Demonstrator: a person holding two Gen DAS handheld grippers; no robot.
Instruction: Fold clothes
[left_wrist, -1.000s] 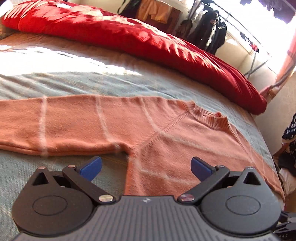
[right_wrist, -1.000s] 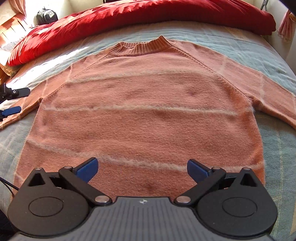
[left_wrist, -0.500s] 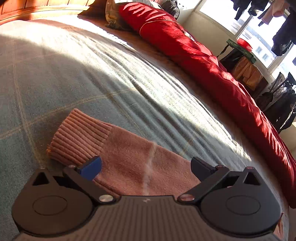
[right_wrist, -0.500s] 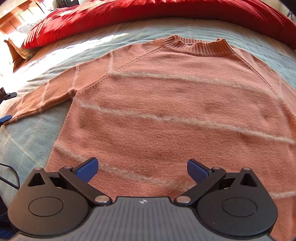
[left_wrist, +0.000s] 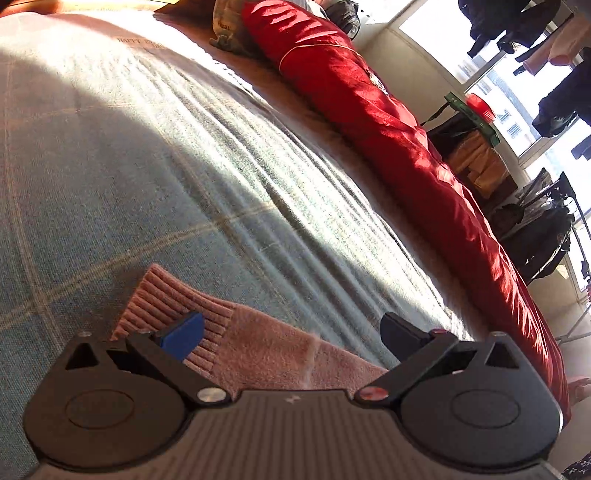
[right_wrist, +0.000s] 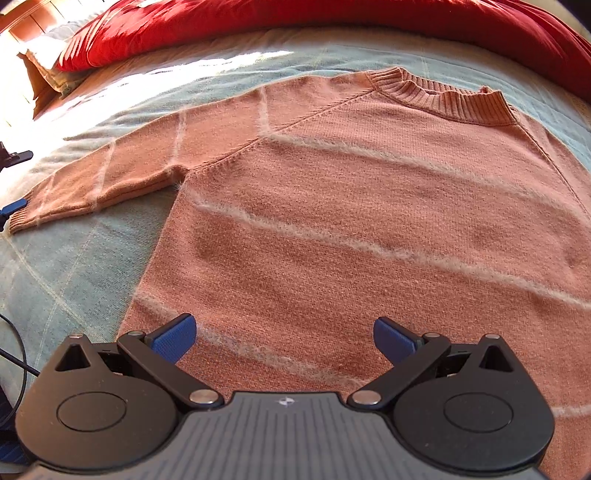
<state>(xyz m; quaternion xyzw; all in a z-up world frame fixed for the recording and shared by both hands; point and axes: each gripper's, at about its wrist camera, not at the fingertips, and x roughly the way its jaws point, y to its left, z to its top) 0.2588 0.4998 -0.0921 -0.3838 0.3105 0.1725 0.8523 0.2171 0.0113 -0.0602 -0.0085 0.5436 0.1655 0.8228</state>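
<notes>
Right now we see the salmon-pink sweater (right_wrist: 369, 229) spread flat, front up, on the blue-green blanket (left_wrist: 155, 177) of the bed, its ribbed collar (right_wrist: 439, 96) toward the red duvet (right_wrist: 332, 18). Our left gripper (left_wrist: 291, 332) sits over the sweater's ribbed cuff (left_wrist: 162, 306), jaws spread wide: the cuff and the sleeve behind it lie below and between the blue fingertips (left_wrist: 183, 334), whether touched we cannot tell. Our right gripper (right_wrist: 284, 338) hovers over the sweater's lower body, jaws likewise spread wide and holding nothing, with knit fabric filling the gap beneath them. From this side, the sleeve (right_wrist: 110, 177) stretches straight out from the sweater's body.
</notes>
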